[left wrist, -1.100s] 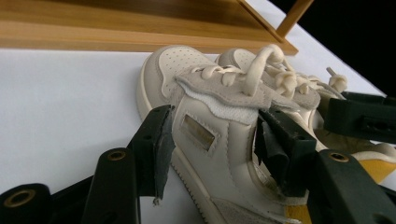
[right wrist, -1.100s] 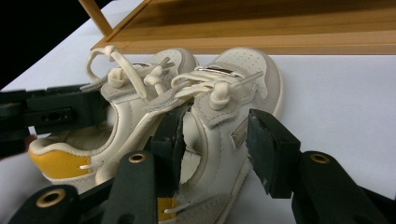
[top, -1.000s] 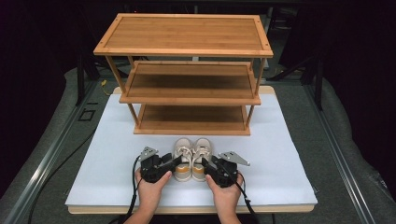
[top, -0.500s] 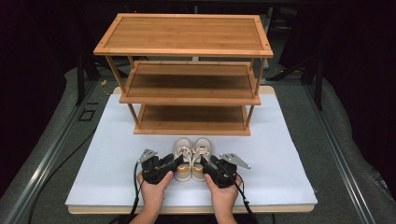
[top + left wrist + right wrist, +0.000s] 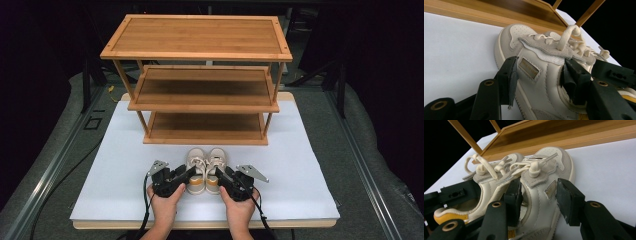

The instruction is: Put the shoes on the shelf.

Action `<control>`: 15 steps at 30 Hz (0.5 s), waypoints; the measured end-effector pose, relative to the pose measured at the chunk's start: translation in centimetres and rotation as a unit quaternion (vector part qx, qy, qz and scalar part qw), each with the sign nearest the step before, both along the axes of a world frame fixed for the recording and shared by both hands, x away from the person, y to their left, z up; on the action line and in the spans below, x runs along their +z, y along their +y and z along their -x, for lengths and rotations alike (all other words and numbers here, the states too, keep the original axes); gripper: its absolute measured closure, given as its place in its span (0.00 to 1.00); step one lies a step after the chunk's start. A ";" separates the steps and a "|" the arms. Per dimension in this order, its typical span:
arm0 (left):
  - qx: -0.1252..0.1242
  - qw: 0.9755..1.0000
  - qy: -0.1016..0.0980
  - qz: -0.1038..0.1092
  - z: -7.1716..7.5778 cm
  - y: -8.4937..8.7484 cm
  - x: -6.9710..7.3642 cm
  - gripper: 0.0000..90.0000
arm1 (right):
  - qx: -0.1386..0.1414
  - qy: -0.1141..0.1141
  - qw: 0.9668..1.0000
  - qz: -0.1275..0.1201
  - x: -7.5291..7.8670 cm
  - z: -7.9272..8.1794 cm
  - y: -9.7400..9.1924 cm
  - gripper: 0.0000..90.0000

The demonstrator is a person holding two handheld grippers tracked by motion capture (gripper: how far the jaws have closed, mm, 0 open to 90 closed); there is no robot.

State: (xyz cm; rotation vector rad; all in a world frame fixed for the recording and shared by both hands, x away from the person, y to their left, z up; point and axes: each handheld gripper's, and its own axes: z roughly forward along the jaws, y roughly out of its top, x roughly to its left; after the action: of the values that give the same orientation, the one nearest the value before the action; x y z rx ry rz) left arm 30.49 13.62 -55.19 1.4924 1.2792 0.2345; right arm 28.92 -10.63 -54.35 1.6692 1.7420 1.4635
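Just in front of the wooden shoe rack [image 5: 197,80], on the white table cover [image 5: 310,170], stands a pair of small cream sneakers with yellow heels, toes toward the rack's lowest shelf and touching each other side by side. The left shoe [image 5: 196,167] has the left gripper [image 5: 187,175] around its rear half: in the left gripper view one jaw lies against the outer side by the small gold label, while the other is inside the collar beside the tongue, so the jaws straddle the shoe's outer wall. They have just been closing, and whether the pads already press on it cannot be told. The right shoe [image 5: 215,167] is straddled likewise by the right gripper [image 5: 222,176], one jaw sunk in the opening next to the laces, the other on the outer side near its label; those jaws too have just been closing, and a slight gap seems to remain at the outer pad. Between gripper and rack nothing stands but the shoes' own toes and loose laces. Each gripper's inner jaw sits close to the neighbouring shoe. Dark grey floor surrounds the table.
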 end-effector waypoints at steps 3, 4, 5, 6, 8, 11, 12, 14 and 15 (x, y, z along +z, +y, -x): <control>0.004 1.000 -0.002 0.000 0.1 -0.1 0.0 0.56 | -0.005 -0.007 1.000 -0.004 -0.1 0.0 0.1 0.62; 0.004 1.000 -0.001 -0.002 0.1 -0.1 0.0 0.56 | -0.005 -0.008 1.000 -0.004 -0.1 0.0 0.1 0.63; 0.004 1.000 -0.003 -0.004 0.1 -0.1 0.1 0.56 | -0.002 -0.003 1.000 -0.001 -0.1 0.1 0.1 0.63; 0.004 1.000 -0.003 -0.006 0.1 -0.2 0.1 0.57 | -0.001 -0.003 1.000 -0.001 -0.1 0.0 0.0 0.63; 0.002 1.000 -0.001 -0.012 0.0 -0.1 0.2 0.57 | 0.001 -0.002 1.000 -0.003 0.0 0.0 0.0 0.63; 0.003 1.000 0.000 -0.017 0.0 -0.2 0.3 0.58 | 0.002 0.002 1.000 -0.002 0.0 -0.1 0.0 0.63; 0.004 1.000 -0.002 -0.020 0.0 -0.3 0.3 0.58 | 0.002 0.002 1.000 -0.002 0.0 -0.1 0.0 0.64; 0.001 1.000 -0.005 -0.029 0.0 -0.3 0.4 0.59 | 0.001 -0.001 1.000 -0.004 0.0 -0.2 0.0 0.64; -0.002 1.000 -0.003 -0.031 0.0 -0.3 0.5 0.60 | 0.007 0.008 1.000 -0.003 0.1 -0.2 0.0 0.64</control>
State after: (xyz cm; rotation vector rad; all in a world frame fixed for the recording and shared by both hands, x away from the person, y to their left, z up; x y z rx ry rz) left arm 30.53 13.33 -54.69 1.5458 1.2742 0.2779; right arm 29.10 -10.67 -54.23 1.6782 1.7633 1.4677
